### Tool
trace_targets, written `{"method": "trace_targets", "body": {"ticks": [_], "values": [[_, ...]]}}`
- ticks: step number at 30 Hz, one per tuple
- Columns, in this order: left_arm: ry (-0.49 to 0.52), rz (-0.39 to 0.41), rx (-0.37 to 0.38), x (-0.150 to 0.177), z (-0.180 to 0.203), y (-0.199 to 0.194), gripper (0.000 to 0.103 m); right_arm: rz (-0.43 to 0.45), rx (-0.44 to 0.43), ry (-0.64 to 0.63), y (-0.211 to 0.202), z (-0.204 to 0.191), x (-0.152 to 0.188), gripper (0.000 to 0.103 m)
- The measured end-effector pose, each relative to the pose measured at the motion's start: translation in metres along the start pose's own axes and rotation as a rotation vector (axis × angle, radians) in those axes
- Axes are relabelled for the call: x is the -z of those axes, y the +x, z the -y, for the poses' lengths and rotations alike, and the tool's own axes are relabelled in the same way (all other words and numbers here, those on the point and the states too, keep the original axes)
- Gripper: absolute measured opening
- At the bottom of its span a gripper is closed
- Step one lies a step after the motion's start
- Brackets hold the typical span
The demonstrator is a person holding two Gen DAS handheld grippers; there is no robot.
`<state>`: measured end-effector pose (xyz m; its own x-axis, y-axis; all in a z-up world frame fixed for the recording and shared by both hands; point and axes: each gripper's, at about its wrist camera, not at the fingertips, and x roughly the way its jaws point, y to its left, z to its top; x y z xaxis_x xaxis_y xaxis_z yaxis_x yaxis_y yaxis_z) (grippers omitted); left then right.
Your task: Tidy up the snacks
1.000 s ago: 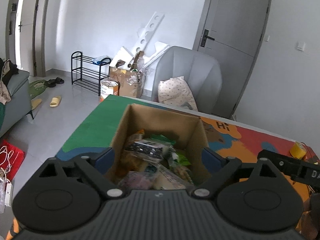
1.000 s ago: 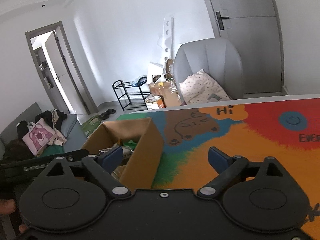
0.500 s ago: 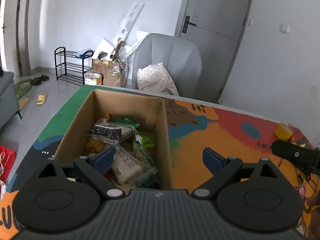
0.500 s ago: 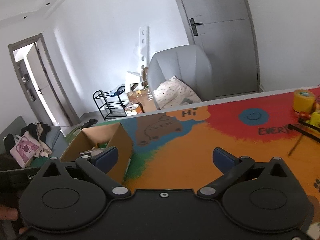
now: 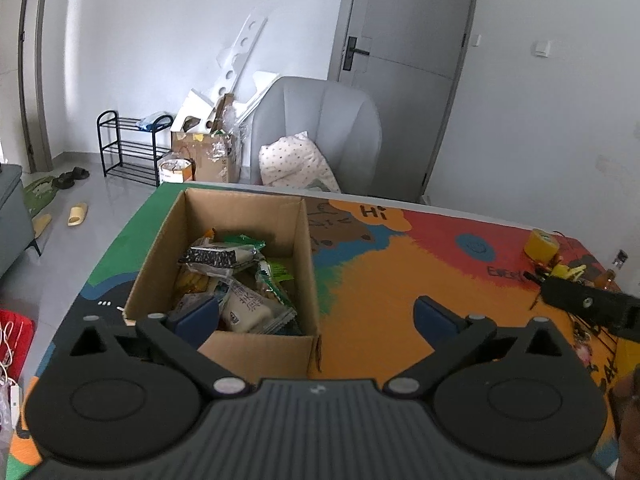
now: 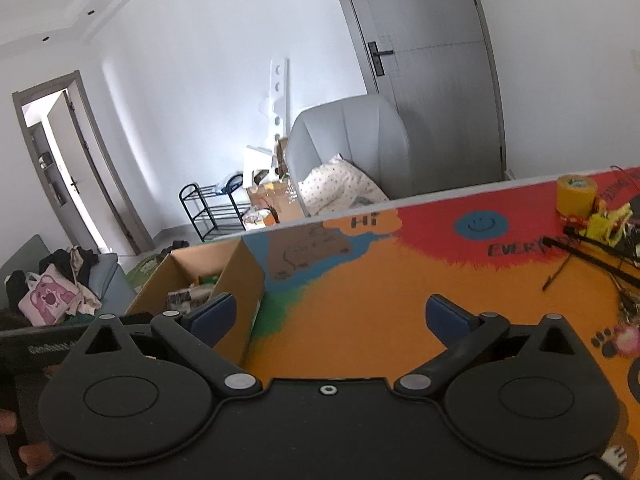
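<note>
A brown cardboard box [image 5: 248, 354] stands on the left part of the colourful table mat [image 5: 400, 272], with several wrapped snack packets [image 5: 244, 308] piled inside. My left gripper [image 5: 316, 314] hovers over the box's near right corner. Its jaws are opening and grip nothing. My right gripper [image 6: 330, 314] is open and empty above the bare orange area, to the right of the box [image 6: 240, 280]. Its black body [image 5: 588, 306] shows at the right edge of the left wrist view.
A yellow tape roll [image 6: 576, 194] and small yellow and black clutter [image 6: 604, 224] lie at the table's far right. Beyond the far edge stand a grey armchair [image 5: 320, 128] with a spotted pillow, a shoe rack [image 5: 128, 148] and cartons.
Both grippers have drawn back and swung right, so the box sits further left and lower in both views. The tape roll has come into sight. Both pairs of jaws have widened slightly.
</note>
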<state>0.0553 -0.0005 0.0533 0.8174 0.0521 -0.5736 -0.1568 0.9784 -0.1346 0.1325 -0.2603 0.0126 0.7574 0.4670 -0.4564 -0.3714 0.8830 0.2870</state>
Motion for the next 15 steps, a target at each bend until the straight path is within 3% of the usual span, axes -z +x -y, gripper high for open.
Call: {"method": "trace_targets", "body": {"ticks": [15], "values": [[0.041,0.012,0.002,0.017,-0.01,-0.048,0.103,-0.01,0.023,-0.066,-0.045,-0.018,0.006,0.103]]}}
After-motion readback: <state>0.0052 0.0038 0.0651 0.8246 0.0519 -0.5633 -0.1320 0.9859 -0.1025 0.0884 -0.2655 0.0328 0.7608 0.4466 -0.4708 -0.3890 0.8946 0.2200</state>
